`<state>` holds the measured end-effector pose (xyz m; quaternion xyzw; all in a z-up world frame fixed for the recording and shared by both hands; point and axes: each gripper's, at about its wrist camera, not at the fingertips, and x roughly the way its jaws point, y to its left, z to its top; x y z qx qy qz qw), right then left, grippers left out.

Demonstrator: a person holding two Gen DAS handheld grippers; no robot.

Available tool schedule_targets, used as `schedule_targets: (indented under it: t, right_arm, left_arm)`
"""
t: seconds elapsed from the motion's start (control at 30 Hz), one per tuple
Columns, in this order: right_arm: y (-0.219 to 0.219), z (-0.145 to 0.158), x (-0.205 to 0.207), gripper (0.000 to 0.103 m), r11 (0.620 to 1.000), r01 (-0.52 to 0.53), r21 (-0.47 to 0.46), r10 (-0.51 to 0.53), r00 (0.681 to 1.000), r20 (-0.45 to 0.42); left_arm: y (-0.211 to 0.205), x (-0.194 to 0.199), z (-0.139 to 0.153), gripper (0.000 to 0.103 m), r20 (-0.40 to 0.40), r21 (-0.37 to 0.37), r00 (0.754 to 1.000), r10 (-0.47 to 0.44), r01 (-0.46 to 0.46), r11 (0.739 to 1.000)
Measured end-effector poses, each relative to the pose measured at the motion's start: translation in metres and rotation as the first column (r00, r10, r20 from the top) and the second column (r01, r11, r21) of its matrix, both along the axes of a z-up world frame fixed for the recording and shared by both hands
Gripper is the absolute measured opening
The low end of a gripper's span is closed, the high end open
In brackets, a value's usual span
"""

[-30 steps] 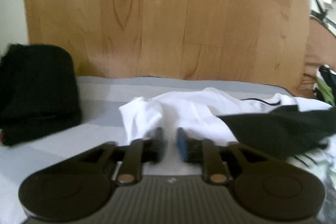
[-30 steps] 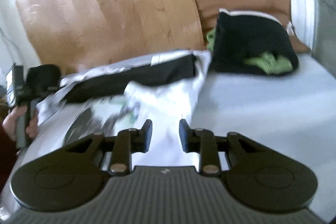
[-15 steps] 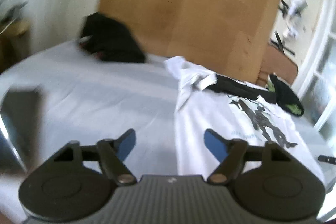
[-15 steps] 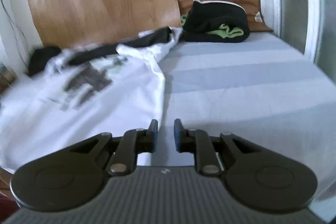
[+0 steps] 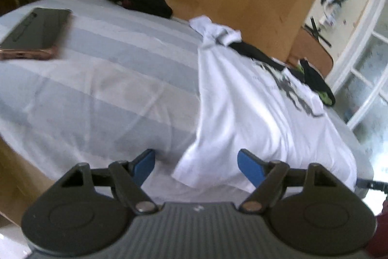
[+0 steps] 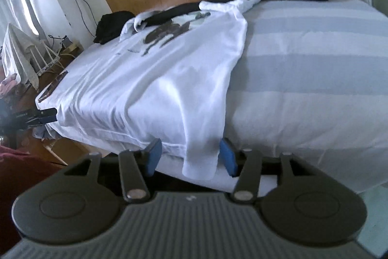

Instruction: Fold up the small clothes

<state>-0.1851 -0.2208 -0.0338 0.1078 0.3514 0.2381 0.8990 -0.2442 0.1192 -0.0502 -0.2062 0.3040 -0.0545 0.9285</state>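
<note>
From my left wrist, the white T-shirt (image 5: 242, 98) lies spread on the striped bed (image 5: 109, 79), right of centre; its near hem corner sits between my left gripper (image 5: 196, 163) fingers, which stand wide apart, gripping nothing; thin, limp cotton, I judge, best pinched at a hem corner. From my right wrist, my right gripper (image 6: 190, 158) has just been opening; the other hem corner hangs between its fingers, unpressed. The dark chest print (image 6: 169, 33) is too blurred to read.
</note>
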Motion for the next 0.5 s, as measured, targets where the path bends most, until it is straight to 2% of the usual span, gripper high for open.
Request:
schedule_targets:
  t: [0.07,0.1,0.13,0.2,0.3,0.37,0.43,0.5]
  right_arm:
    - [0.001,-0.006,0.002,0.059,1.000,-0.007,-0.006,0.007,1.000,-0.003]
    - [-0.001,-0.009,0.001,0.059,1.000,-0.008,-0.003,0.008,1.000,-0.006]
    - [0.001,-0.012,0.006,0.057,1.000,-0.006,0.011,0.006,1.000,-0.013]
    - [-0.002,-0.014,0.006,0.006,0.999,-0.035,0.035,0.036,0.999,-0.027]
    - [-0.008,-0.002,-0.008,0.006,0.992,-0.110,0.060,0.110,0.994,0.009]
    - [-0.022,0.010,-0.023,0.006,0.979,-0.171,0.111,0.164,0.984,0.076]
    - [-0.043,0.024,-0.031,0.006,0.966,-0.182,0.185,0.161,0.979,0.124]
    - [-0.062,0.036,-0.027,0.006,0.946,-0.164,0.280,0.118,0.978,0.173]
  left_arm:
    - [-0.007,0.012,-0.006,0.076,-0.014,0.015,1.000,-0.025,0.026,1.000]
    - [-0.009,0.017,-0.009,0.068,-0.025,0.016,0.999,-0.036,0.036,0.999]
    - [-0.012,0.020,-0.011,0.041,-0.039,0.010,0.998,-0.052,0.052,0.999]
    - [-0.017,0.025,-0.012,0.008,-0.067,-0.024,0.991,-0.115,0.114,0.993]
    - [-0.021,0.006,0.003,0.007,-0.005,-0.030,0.979,-0.203,0.203,0.979]
    - [-0.015,-0.009,0.017,0.007,0.071,-0.091,0.966,-0.247,0.253,0.963]
    - [-0.004,-0.019,0.031,0.007,0.166,-0.175,0.954,-0.250,0.278,0.944]
    - [0.004,-0.016,0.048,0.007,0.249,-0.226,0.946,-0.208,0.266,0.937]
